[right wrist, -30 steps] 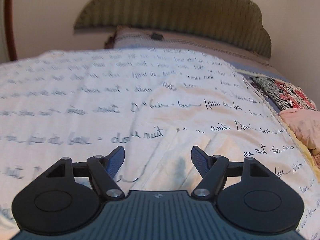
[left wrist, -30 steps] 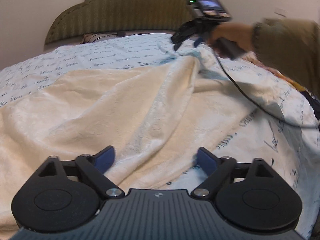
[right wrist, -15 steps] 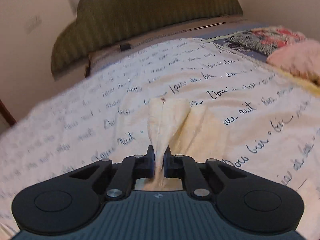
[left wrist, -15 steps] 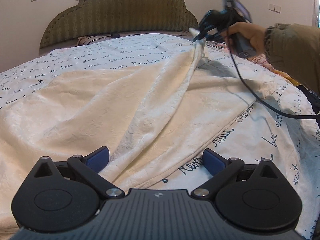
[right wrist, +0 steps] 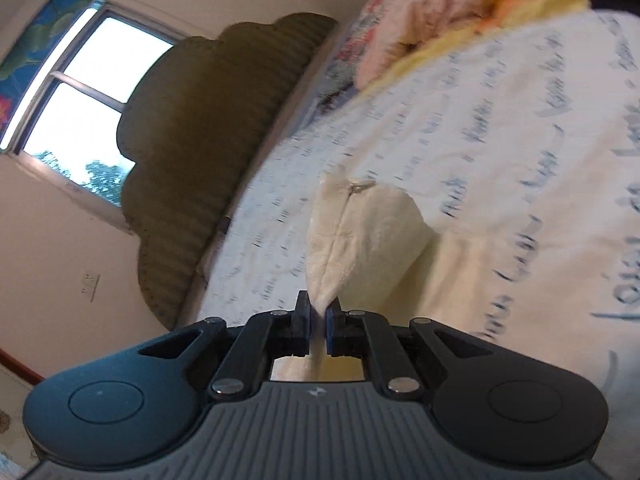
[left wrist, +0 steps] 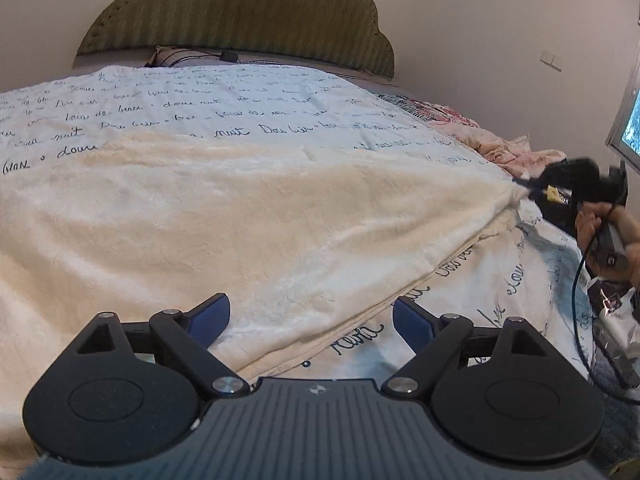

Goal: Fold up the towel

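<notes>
A large cream plush towel (left wrist: 224, 216) lies across the bed, folded over itself with its doubled edge running diagonally toward the near side. My left gripper (left wrist: 310, 318) hovers open low over that near edge, blue pads either side of it, holding nothing. At the right of the left wrist view my right gripper (left wrist: 524, 186) pinches the towel's far corner, pulling it taut. In the tilted right wrist view my right gripper (right wrist: 318, 316) is shut on the cream towel corner (right wrist: 352, 232), which sticks up beyond the fingertips.
The bed carries a white cover with black script (left wrist: 248, 112) and a green scalloped headboard (left wrist: 240, 12). Pink and patterned bedding (left wrist: 500, 148) is heaped at the right. A hand (left wrist: 604, 224) and black cable (left wrist: 576, 300) are at the right edge. A window (right wrist: 80, 92) is behind.
My right gripper shut on the towel corner and carried it from the far side toward the near right, laying the towel over itself. My left gripper stayed open.
</notes>
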Demonstrator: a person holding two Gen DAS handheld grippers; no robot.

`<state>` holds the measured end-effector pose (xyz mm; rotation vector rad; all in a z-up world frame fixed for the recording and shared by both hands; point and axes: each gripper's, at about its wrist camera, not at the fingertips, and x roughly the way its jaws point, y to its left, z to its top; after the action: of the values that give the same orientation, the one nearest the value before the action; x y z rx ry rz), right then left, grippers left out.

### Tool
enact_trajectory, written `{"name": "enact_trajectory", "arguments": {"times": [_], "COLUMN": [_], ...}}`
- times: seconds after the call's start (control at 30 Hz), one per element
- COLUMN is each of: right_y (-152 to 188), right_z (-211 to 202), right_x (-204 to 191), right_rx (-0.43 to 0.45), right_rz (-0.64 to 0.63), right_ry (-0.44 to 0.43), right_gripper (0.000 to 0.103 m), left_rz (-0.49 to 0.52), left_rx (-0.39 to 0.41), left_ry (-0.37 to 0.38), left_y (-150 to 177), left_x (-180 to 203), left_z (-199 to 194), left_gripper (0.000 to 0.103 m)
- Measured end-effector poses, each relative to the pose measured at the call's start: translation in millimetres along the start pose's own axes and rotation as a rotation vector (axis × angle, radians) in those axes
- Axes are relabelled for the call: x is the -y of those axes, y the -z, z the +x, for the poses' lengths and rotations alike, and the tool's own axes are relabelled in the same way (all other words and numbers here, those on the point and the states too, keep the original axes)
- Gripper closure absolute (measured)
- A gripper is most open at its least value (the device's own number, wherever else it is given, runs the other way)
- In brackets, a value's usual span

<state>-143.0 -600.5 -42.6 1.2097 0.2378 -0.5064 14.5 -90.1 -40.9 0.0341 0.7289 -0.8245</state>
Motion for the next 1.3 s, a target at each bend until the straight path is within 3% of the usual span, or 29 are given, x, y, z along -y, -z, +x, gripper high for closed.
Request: {"name": "enact_trajectory", "arguments": {"times": [0.07,0.2,0.27,0.37,0.4,0.47,0.5,0.57,0.6,0.63,0.67,0.73,0.77,0.8,0.83,1.0,1.07,1.13,1.23,1.3], "right_y": [3.6,2.2,-1.3,-4.9,-4.7,-6.0,-7.5,-8.1,-6.7,-6.0,-7.7,-6.6,-4.4,0.2,7.1,2.6,8.6,22.5,45.3,58.1], "right_z": [1.8,-7.2,-1.6,23.1,22.2,2.5,-8.7,-29.4,-30.4,-23.4,-7.0,45.5,75.5,100.9,122.3,166.2,155.1,123.5,103.0,110.7], "right_x": [17.4,-10.5,-11.5,10.0,13.4,12.1,6.1,-22.3,-39.6,-58.1,-73.5,-91.5,-92.4,-90.8,-87.6,-103.9,-110.2,-119.9,-121.7,-113.1], "right_rx": [-0.019,0.018,-0.005,-0.162,-0.179,-0.123,-0.055,0.170,0.239,0.235,0.151,-0.137,-0.270,-0.341,-0.368,-0.265,-0.224,-0.179,-0.315,-0.394], "right_rz": [0.075,-0.047,-0.106,-0.123,-0.092,-0.070,-0.105,-0.300,-0.416,-0.540,-0.646,-0.767,-0.791,-0.830,-0.902,-0.967,-1.010,-1.047,-1.090,-1.141], "right_ry": [0.003,-0.066,-0.013,0.152,0.147,0.119,0.150,0.310,0.341,0.322,0.286,0.242,0.260,0.313,0.374,0.422,0.447,0.353,0.220,0.248], "right_gripper": [0.096,0.096,0.095,0.094,0.093,0.083,0.080,0.076,0.076,0.076,0.075,0.071,0.070,0.071,0.071,0.070,0.070,0.069,0.054,0.051], "left_rz": [-0.017,-0.035,-0.057,-0.055,-0.044,-0.027,-0.023,-0.013,-0.010,-0.005,-0.004,-0.008,-0.020,-0.031,-0.040,0.007,0.015,-0.023,-0.116,-0.131], "left_rx": [-0.014,-0.027,-0.044,-0.055,-0.052,-0.036,-0.026,-0.008,-0.002,-0.001,-0.007,-0.023,-0.029,-0.033,-0.040,-0.048,-0.032,-0.038,-0.069,-0.094], "left_ry": [-0.001,0.017,0.011,0.001,-0.005,-0.010,-0.013,-0.022,-0.028,-0.042,-0.064,-0.112,-0.125,-0.125,-0.113,-0.150,-0.171,-0.184,-0.142,-0.118], "left_y": [-3.7,-6.7,-6.6,-7.6,-8.5,-10.8,-12.7,-19.3,-22.8,-27.0,-30.3,-33.7,-33.6,-33.1,-32.8,-34.7,-33.2,-33.1,-36.1,-38.1], "left_x": [-1.9,-7.0,-11.1,-12.1,-10.6,-8.1,-6.9,-4.1,-3.3,-1.8,-0.6,0.0,0.2,0.7,0.3,7.1,4.5,-4.8,-18.9,-18.5], "left_z": [-0.4,-9.8,-9.7,-14.4,-18.7,-28.9,-32.8,-35.5,-34.4,-31.0,-26.4,-17.4,-15.0,-13.4,-12.0,-7.1,-10.8,-11.1,-4.3,1.6], "left_gripper": [0.019,0.020,0.021,0.021,0.021,0.020,0.019,0.019,0.019,0.019,0.019,0.019,0.019,0.019,0.019,0.019,0.018,0.018,0.018,0.019]}}
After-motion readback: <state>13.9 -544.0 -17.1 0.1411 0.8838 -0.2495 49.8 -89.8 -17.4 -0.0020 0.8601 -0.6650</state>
